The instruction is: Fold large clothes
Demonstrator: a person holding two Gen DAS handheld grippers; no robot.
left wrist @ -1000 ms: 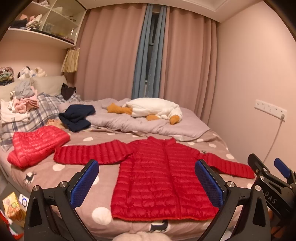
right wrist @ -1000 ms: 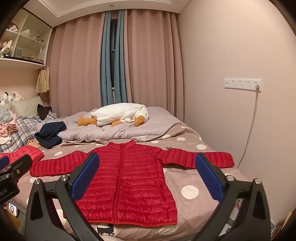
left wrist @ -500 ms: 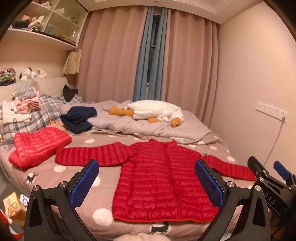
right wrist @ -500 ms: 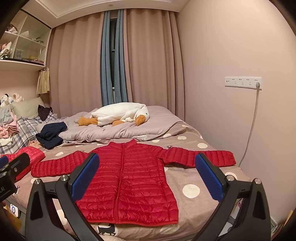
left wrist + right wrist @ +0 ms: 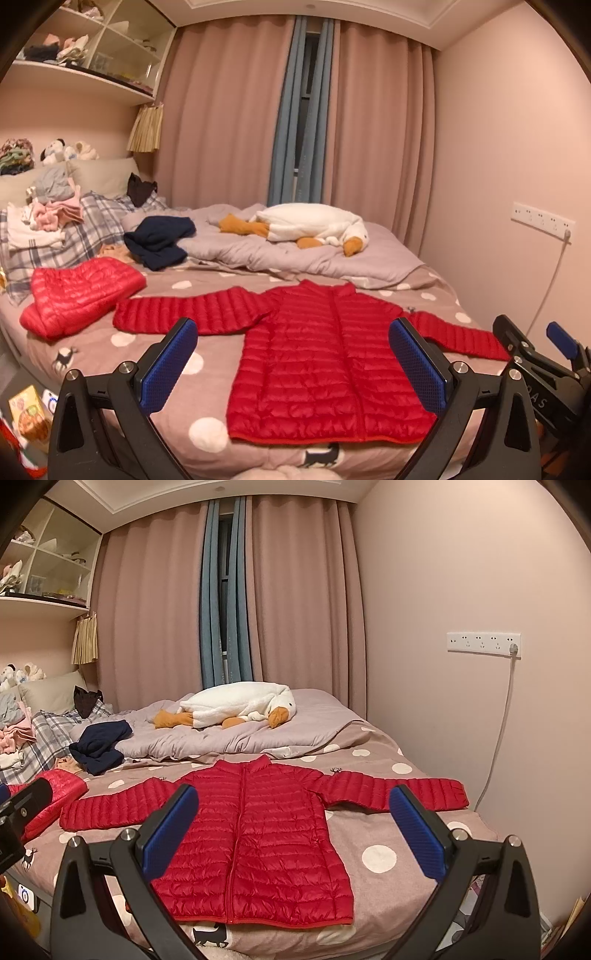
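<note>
Black grippers [image 5: 293, 363], blue ribbed pads [image 5: 170, 829], silver screws

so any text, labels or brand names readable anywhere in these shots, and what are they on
"DAS" - white letters on the black body of the right gripper, seen from the left wrist view; the word seems cut off.
Colourful box on the floor by the bed: print too small and blurred to read.
Red down jacket, wall socket strip: no readable text.

A red jacket [image 5: 255, 834] lies on a taupe, white-dotted bedspread [image 5: 376, 830] near a white-and-orange goose [image 5: 236, 707].
</note>
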